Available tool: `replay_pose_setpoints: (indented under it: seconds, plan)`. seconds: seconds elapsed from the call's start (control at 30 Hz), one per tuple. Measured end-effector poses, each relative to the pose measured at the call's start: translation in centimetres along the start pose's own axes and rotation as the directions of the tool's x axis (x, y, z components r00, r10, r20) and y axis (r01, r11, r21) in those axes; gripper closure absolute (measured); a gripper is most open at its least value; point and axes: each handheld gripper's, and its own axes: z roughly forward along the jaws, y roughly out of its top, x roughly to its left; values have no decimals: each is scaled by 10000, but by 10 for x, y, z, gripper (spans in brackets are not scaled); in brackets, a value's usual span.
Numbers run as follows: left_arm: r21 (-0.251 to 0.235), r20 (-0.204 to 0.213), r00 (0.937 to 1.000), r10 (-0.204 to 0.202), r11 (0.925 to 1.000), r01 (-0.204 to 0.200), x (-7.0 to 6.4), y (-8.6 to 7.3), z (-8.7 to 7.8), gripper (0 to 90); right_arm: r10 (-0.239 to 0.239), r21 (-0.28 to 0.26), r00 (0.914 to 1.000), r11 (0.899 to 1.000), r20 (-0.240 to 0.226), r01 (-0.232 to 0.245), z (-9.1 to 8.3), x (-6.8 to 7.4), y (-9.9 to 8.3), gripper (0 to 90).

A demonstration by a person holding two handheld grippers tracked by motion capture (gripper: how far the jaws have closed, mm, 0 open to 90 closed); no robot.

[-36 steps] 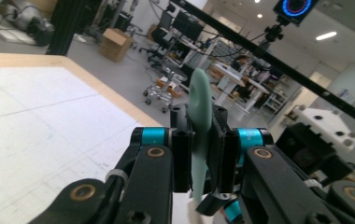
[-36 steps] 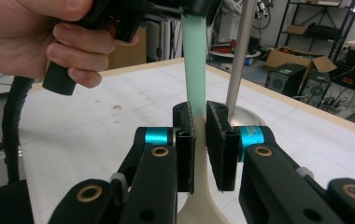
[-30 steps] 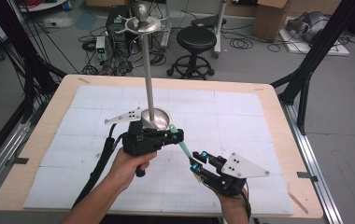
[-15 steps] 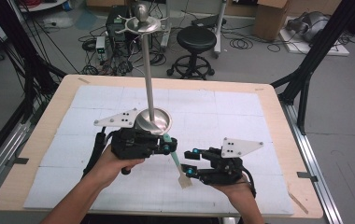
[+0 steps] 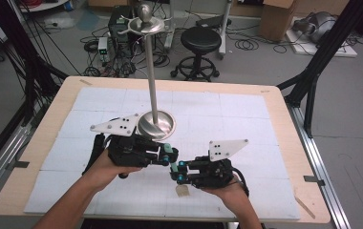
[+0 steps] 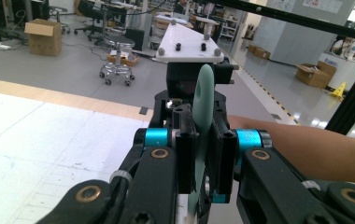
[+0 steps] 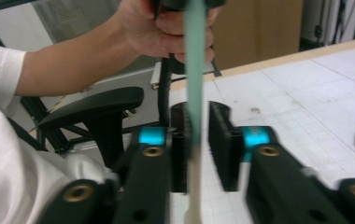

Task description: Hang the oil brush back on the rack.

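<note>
On the table [image 5: 284, 129] stood a steel stand whose dish-shaped base [image 5: 156, 125] held nothing but its own pole. In front of it I had the teal-handled brush [image 5: 174, 166] clamped in my left gripper [image 5: 169, 155], jaws shut on the handle. My right gripper [image 5: 178, 171] straddled the same handle, jaws slightly apart, the handle against one jaw. Bristles pointed down, just above the mat.
</note>
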Motion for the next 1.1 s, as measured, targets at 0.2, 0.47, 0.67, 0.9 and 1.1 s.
replay_pose_setpoints:
  seconds: [0.2,0.47,0.67,0.9,1.1]
  plan:
    - [-519,-970,9945,-406,9980,357,0,-1,-10,547,-11,-301,9996,9995,275,19,1,-3,1,841]
    - [-1220,-2714,9622,-212,9925,-126,-2,-19,-61,381,389,-963,9890,9950,1424,-253,-5,-15,6,843]
    - [-1237,-4021,9140,-540,9923,42,-1,-49,-100,295,393,-1204,9850,9925,1680,-191,0,-23,20,843]
    - [-1018,-4915,8692,-542,9948,44,1,-74,-126,195,267,-1365,9839,9906,1767,-23,11,-37,54,843]
    - [-1028,-5170,8536,-629,9946,111,2,-86,-136,196,23,-1316,9838,9911,1792,217,23,-53,91,843]
